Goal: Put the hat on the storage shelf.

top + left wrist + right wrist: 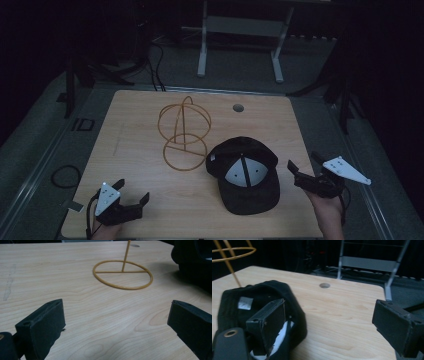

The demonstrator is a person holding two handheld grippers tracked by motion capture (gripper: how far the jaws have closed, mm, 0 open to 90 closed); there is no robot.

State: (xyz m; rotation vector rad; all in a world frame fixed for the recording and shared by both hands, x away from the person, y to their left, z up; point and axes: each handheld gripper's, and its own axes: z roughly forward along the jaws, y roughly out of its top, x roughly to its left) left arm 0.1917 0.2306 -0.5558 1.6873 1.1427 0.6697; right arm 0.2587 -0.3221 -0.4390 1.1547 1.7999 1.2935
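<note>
High view first: a black cap (245,175) lies upside down on the tabletop (150,200), crown toward the far side and brim toward the person, with the wire stand (184,132) just beside it on the left. And the right gripper (306,170) is clearly the nearer one, hovering just off the cap's right edge with its fingers spread wide and nothing between them. Over in the right gripper view the cap (262,305) sits to the left, partly behind the left finger (268,320), so the way in looks like a short sideways shift toward the rim. The left gripper (134,194) hangs low over the near left corner, fingers also spread and empty, well apart from the cap; in the left gripper view the stand's ring base (122,275) lies straight ahead and the cap (192,260) off to the right. My bet: the right hand goes for the cap.
</note>
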